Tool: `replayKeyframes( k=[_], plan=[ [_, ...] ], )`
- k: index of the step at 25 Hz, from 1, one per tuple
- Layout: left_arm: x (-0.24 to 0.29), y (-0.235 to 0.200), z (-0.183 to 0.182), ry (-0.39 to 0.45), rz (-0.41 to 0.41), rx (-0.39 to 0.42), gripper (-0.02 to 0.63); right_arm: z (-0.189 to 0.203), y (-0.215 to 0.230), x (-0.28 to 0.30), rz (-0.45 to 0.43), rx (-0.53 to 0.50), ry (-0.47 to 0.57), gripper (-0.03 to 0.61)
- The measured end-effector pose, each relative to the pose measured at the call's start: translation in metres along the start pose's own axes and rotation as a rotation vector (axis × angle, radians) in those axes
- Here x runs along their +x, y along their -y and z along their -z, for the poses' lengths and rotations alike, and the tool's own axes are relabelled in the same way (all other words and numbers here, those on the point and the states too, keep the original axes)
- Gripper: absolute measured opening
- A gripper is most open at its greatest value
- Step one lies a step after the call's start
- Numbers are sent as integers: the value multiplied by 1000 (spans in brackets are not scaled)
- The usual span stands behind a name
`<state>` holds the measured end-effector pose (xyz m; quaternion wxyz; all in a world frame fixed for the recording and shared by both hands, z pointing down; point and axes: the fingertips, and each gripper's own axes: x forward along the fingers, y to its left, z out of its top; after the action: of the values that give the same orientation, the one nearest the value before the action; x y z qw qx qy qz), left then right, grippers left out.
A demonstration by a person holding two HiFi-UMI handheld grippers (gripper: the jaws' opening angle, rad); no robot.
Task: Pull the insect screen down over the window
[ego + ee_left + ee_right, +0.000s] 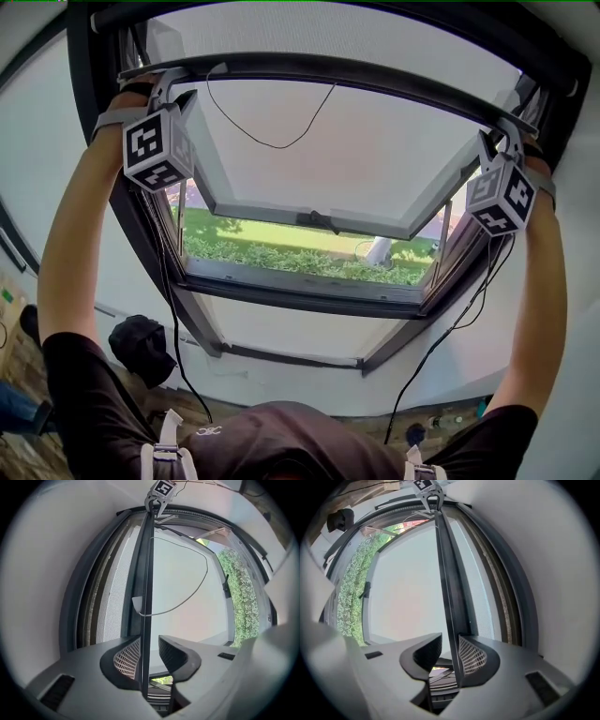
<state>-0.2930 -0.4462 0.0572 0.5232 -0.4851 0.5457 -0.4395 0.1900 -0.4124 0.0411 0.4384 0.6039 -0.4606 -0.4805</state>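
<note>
The insect screen's dark pull bar [337,80] spans the top of the sloped roof window, with grey mesh [356,37] above it. A thin cord loop [267,145] hangs from the bar. My left gripper [169,82] is at the bar's left end and my right gripper [502,131] is at its right end. In the left gripper view the bar [146,573] runs between the jaws of that gripper [150,644]. It lies against the left pad [129,658], with a gap at the other pad. In the right gripper view the bar [445,564] rests on the right pad [471,656] of that gripper [450,641], with a slim gap on the left.
The glass sash [309,220] is tilted open, with grass and plants [300,253] below it. The dark window frame [141,234] borders both sides. Cables [173,328] hang from the grippers. A black object [141,342] lies low on the left.
</note>
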Motion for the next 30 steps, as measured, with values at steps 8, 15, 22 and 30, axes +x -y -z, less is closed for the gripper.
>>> replayKeyframes(
  k=[8, 15, 22, 30],
  plan=[
    [-13, 59, 2, 12, 80, 7, 141, 11, -54, -13, -70, -11, -16, 118],
    [-19, 117, 5, 7, 166, 32, 138, 19, -109, -22, -141, -31, -17, 108],
    [-31, 153, 5, -5, 252, 38, 133, 30, -145, -31, -198, -31, -41, 110],
    [-48, 246, 11, -27, 405, 56, 123, 42, -235, -52, -351, -34, -44, 110]
  ],
)
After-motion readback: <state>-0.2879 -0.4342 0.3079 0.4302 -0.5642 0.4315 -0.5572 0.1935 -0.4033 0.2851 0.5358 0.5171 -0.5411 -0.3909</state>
